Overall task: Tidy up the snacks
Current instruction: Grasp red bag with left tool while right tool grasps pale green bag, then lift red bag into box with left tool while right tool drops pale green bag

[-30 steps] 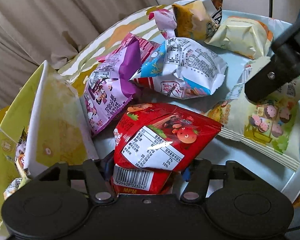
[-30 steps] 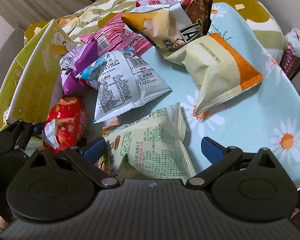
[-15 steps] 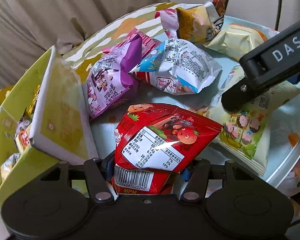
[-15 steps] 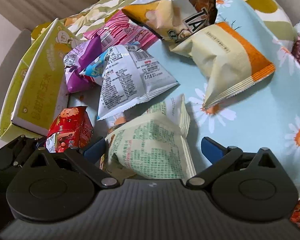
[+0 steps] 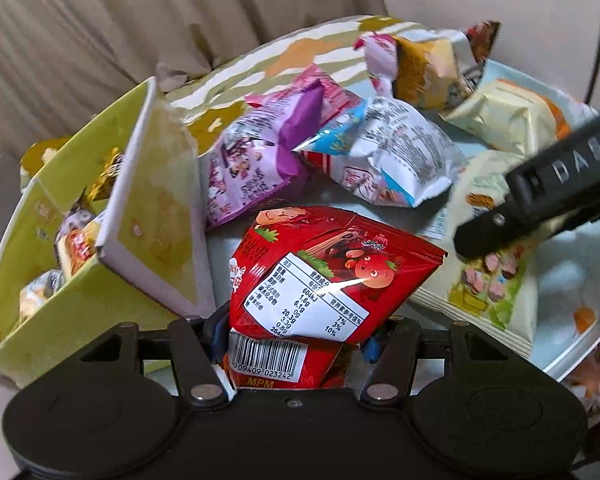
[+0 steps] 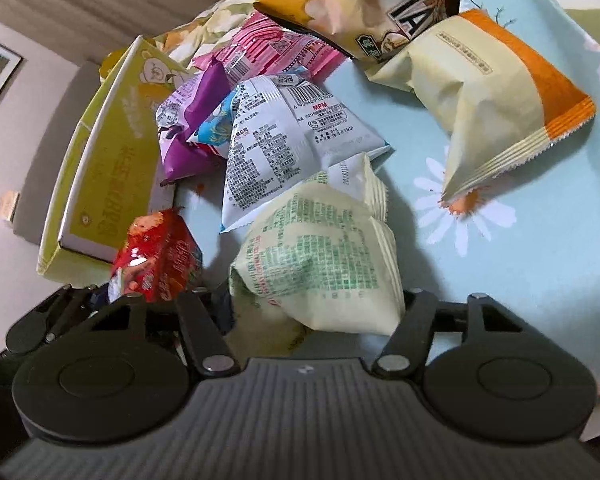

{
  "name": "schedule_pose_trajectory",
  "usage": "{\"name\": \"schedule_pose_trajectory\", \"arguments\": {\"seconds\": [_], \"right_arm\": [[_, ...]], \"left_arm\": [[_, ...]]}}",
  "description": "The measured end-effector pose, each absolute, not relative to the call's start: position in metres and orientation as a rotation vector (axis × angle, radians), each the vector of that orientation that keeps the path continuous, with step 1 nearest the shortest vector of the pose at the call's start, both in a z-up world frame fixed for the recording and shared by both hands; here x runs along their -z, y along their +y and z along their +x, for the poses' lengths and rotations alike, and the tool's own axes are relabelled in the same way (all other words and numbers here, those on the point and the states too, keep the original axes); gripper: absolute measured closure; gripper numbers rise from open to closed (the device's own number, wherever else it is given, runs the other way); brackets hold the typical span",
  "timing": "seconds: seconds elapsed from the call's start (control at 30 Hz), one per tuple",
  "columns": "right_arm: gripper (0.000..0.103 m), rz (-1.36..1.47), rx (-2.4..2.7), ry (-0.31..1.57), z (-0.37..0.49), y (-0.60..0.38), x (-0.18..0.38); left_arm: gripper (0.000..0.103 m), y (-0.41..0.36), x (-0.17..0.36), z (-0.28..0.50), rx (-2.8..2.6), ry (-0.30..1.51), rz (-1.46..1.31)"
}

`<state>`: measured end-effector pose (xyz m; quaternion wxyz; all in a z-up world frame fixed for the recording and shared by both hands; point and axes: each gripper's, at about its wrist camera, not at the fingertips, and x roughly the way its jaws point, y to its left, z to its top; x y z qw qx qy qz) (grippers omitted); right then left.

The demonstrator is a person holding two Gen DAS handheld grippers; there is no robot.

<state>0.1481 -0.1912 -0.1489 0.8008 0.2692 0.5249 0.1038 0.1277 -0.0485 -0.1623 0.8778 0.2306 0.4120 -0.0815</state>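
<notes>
Snack packets lying scattered on a flowered light-blue table beside a yellow-green box.

A red packet (image 5: 324, 280) is sitting raised off the cloth, barcode end nearest, label side up, next to the open yellow-green box (image 5: 60, 320), which is already holding several small wrapped snacks. A pale green-printed packet (image 6: 320, 264) is bulging upward, crumpled. Behind it, a white-and-blue packet (image 6: 284, 136) is leaning on a purple packet (image 6: 188, 128), with a pink packet (image 6: 276, 48) further back. A cream-and-orange packet (image 6: 496, 96) is lying flat, partly under a yellow-brown packet (image 6: 352, 4).
</notes>
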Motion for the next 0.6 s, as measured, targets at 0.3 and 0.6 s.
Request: {"name": "schedule_pose_trajectory", "arguments": {"seconds": [0.3,0.6], "right_arm": [[0.026,0.501,-0.254,1.081,0.131,-0.205,0.124],[0.026,0.45,-0.325,0.993,0.127,-0.215,0.078]], "left_arm": [[0.039,-0.056,0.137,0.11,0.114,0.803,0.443],[0.039,-0.061,0.085,0.095,0.039,0.703,0.361]]}}
